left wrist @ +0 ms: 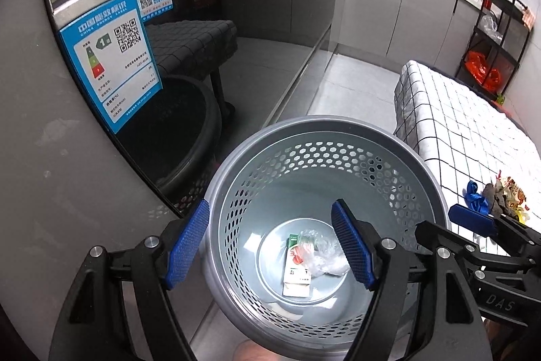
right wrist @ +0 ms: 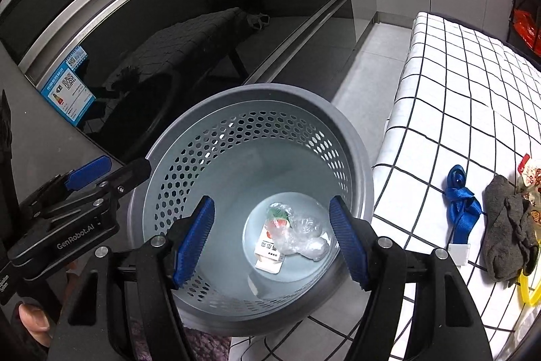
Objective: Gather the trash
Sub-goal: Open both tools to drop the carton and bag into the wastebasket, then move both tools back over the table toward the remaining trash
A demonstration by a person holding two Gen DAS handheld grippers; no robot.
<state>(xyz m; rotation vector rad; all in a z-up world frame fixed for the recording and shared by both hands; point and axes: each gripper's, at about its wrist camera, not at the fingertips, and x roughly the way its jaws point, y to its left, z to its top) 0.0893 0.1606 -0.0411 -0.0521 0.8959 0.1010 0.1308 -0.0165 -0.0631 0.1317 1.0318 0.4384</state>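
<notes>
Left gripper and right gripper: jaws wide apart, nothing held, above the round grey perforated plastic bin. Bin floor: crumpled clear plastic wrap on a white printed packet. Right of jaws: checked tablecloth bearing blue strap, grey sock.

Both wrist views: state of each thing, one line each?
Left gripper: open, empty, over the bin.
Right gripper: open, empty, over the bin.
Perforated grey bin: upright, nearly empty.
Paper packet: flat on the bin bottom.
Crumpled clear plastic: in the bin, on the packet.
Blue strap: on the checked cloth, outside the bin.
Grey sock: crumpled on the cloth.
Snack wrapper: on the cloth, partly cut off.
</notes>
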